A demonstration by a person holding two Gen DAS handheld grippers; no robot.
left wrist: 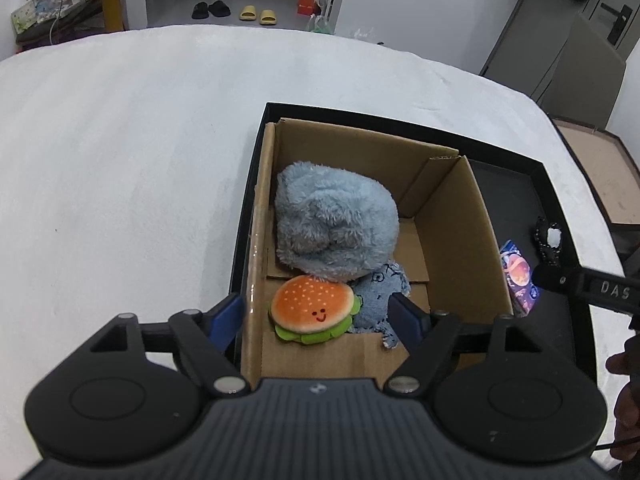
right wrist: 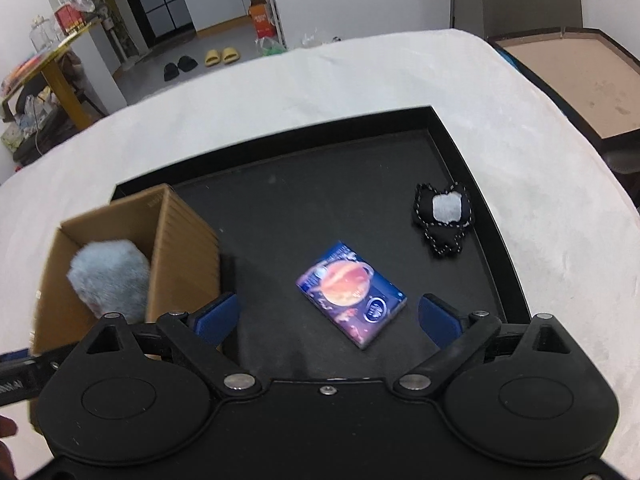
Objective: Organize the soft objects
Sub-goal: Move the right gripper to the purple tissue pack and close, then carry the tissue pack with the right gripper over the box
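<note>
1. White fabric covers the table (left wrist: 120,140), which carries a shallow black tray (right wrist: 452,148); an open brown cardboard box (left wrist: 452,216) stands at the tray's left end.
2. Inside the box lie a fluffy grey-blue plush (left wrist: 336,220), a smiling orange hamburger plush (left wrist: 312,308) and a blue denim soft toy (left wrist: 380,288).
3. Left gripper (left wrist: 316,314) hovers over the box's near end, jaws spread, empty.
4. Right gripper (right wrist: 328,316) hovers above a glossy planet-printed card box (right wrist: 352,292), jaws spread, empty.
5. One black stitched soft toy with a white patch (right wrist: 442,216) sits far right on the tray.
6. Risk: the rigid card box lies nearer, so the gripper may grab it by mistake.
</note>
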